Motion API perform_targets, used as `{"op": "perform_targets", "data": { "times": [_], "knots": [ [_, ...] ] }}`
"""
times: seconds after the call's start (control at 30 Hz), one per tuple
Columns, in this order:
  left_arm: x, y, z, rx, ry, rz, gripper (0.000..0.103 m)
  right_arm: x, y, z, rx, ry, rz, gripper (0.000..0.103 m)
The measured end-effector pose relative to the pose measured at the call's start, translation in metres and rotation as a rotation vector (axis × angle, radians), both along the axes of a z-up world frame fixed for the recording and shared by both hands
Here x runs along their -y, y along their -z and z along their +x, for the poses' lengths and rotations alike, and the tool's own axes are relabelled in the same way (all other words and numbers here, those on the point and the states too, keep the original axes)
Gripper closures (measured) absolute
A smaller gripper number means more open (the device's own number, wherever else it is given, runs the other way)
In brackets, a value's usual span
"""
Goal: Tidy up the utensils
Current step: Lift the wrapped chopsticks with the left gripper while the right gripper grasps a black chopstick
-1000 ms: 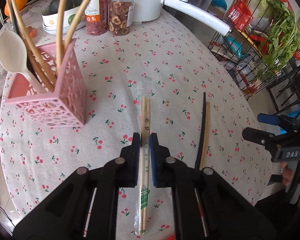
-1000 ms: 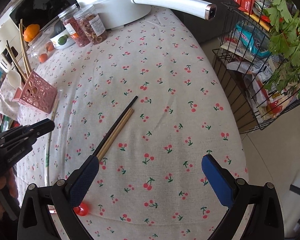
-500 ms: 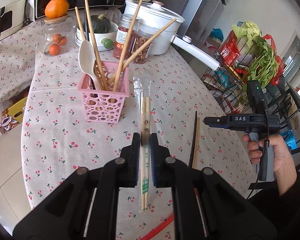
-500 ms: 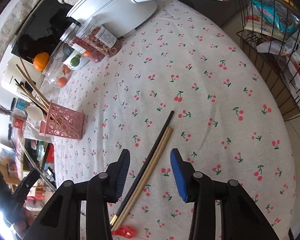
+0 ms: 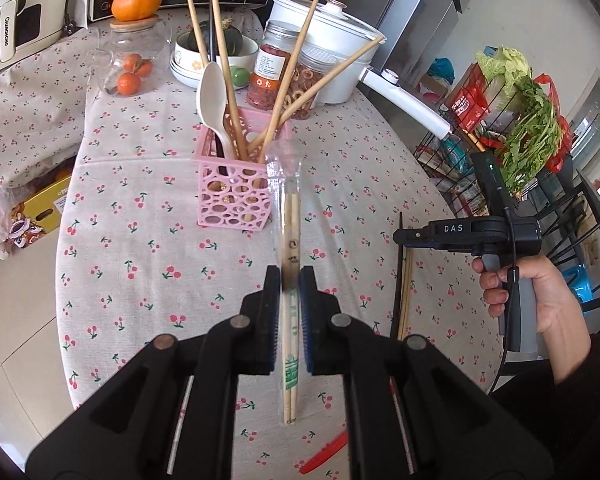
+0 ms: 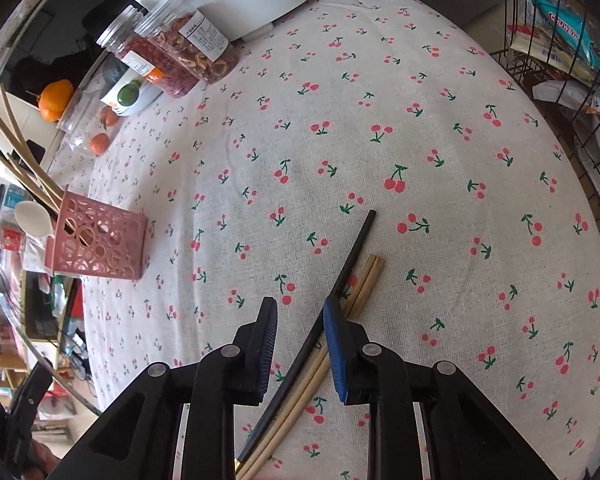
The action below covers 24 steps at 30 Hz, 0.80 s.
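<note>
The left gripper [image 5: 290, 280] clamps the wrapped chopsticks [image 5: 291, 240], lifted before the pink basket [image 5: 232, 204] — their clear sleeve is hard to trace. The right gripper [image 6: 300, 312] is closing around the loose chopsticks [image 6: 340, 284] on the tablecloth [image 6: 420, 140] — contact unclear, lower ends cut off.

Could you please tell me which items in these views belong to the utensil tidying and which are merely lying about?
Belonging to the job:
- wrapped wooden chopsticks, gripped in the left tongs
- black chopstick and tan chopstick pair on the cloth
- pink perforated plastic holder

Lying about:
- white pot
- two clear snack jars
- wire vegetable rack
</note>
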State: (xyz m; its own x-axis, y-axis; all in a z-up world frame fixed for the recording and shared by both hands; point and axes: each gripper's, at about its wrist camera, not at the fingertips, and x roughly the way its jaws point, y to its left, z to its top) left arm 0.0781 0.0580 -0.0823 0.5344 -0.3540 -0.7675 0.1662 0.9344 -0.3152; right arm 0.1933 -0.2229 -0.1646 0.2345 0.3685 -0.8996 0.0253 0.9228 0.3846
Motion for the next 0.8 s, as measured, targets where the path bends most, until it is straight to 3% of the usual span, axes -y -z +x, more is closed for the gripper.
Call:
{"op": "perform_targets", "data": {
  "times": [0.07, 0.17, 0.27, 0.4, 0.43, 0.5, 0.57, 0.63, 0.8],
  "knots": [
    [-0.001, 0.000, -0.001, -0.002, -0.003, -0.004, 0.092, -0.003, -0.001, 0.000, -0.004, 0.003, -0.021, 0.079],
    [-0.002, 0.000, -0.001, -0.002, -0.004, -0.002, 0.092, -0.014, -0.001, 0.002, -0.001, -0.005, -0.172, 0.078],
    [-0.003, 0.001, 0.000, -0.004, -0.011, 0.000, 0.092, -0.026, -0.002, 0.002, 0.033, -0.035, -0.244, 0.076],
    [-0.004, 0.002, 0.002, -0.004, -0.020, 0.001, 0.092, -0.050, -0.001, -0.001, 0.074, -0.095, -0.349, 0.055],
    [-0.004, 0.003, 0.002, -0.003, -0.021, 0.005, 0.092, -0.057, 0.000, -0.002, 0.091, -0.112, -0.391, 0.054],
    [-0.004, 0.004, 0.003, -0.003, -0.024, 0.013, 0.092, -0.064, 0.000, -0.002, 0.121, -0.115, -0.403, 0.059],
    [-0.004, 0.004, 0.002, 0.001, -0.028, 0.017, 0.092, -0.066, -0.001, -0.002, 0.143, -0.124, -0.386, 0.071],
    [-0.005, 0.003, 0.000, 0.010, -0.031, 0.019, 0.092, -0.069, -0.001, -0.001, 0.171, -0.147, -0.363, 0.091],
    [-0.015, -0.003, -0.001, 0.037, -0.054, -0.007, 0.092, -0.067, -0.010, -0.001, 0.235, -0.153, -0.254, 0.094]
  ]
}}
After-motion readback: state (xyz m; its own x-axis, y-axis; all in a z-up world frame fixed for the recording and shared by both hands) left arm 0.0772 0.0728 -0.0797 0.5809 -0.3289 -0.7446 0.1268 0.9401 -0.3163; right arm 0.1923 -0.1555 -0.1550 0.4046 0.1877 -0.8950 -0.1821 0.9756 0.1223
